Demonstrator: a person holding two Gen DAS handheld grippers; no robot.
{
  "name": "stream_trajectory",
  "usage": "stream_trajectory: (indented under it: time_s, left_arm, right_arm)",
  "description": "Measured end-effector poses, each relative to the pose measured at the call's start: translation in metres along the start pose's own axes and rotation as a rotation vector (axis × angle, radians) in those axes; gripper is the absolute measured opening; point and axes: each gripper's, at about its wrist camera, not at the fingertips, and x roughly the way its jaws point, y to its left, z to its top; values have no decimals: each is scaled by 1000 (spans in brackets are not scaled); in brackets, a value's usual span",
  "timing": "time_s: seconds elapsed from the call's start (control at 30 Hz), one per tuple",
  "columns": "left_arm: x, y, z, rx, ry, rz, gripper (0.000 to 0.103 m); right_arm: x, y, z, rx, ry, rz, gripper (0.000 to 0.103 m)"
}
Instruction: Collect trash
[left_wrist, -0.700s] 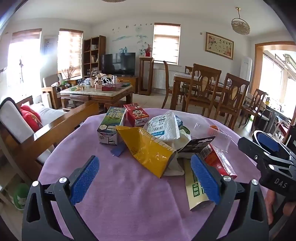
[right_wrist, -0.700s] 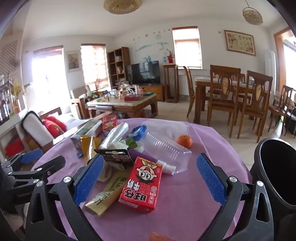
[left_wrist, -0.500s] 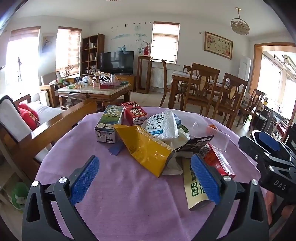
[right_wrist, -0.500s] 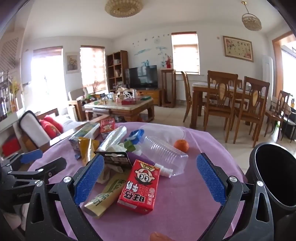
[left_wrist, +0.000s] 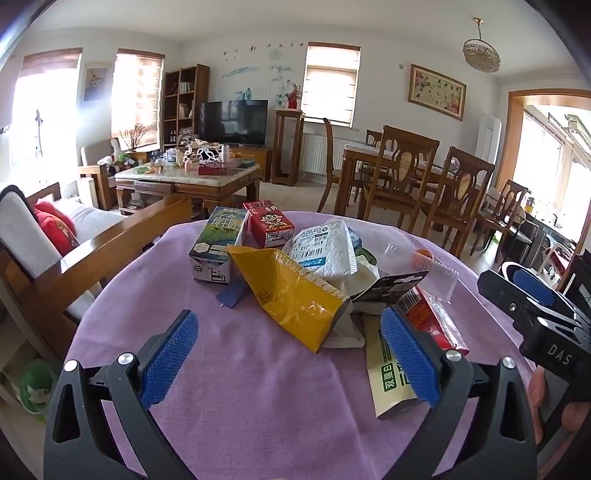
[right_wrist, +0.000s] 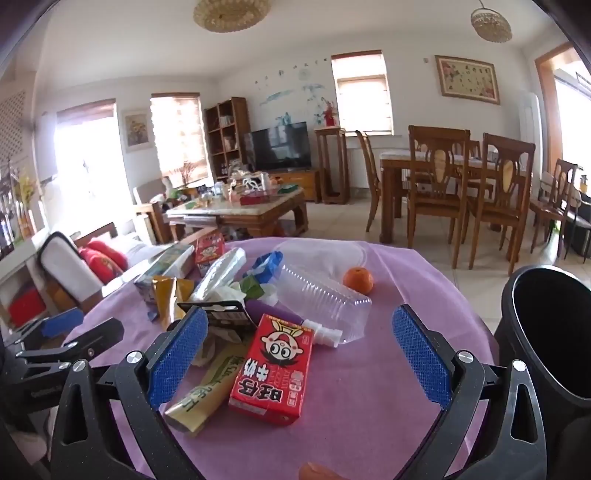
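Both tools, left (left_wrist: 288, 354) and right (right_wrist: 295, 354), hang spread and empty: approach step. Likely next, the right closes on the red carton (right_wrist: 273, 369), low centre, then the bin (right_wrist: 546, 332).

This is a home's open living and dining room. Behind the round table (left_wrist: 258, 369) with its purple cloth stands a wooden coffee table (left_wrist: 188, 177); beyond that a television (left_wrist: 233, 117) and a bookshelf (left_wrist: 184, 103). Left of the table is a cushioned sofa (left_wrist: 44, 236); right of it, a dining table with wooden chairs (left_wrist: 406, 173).
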Motion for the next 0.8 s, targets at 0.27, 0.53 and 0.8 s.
stream_trajectory:
  time_s: [0.27,0.53,0.8]
  left_arm:
    - [1,-1,0,-1,3,2,98]
    - [0,0,-1,-3,2,1,98]
    - [0,0,-1,-1,2,1,98]
  right_arm:
    - [6,-8,-2,38,21,7,99]
    - [6,-14,-2,72,29,13,99]
    - [5,-14,-1,76,29,15,99]
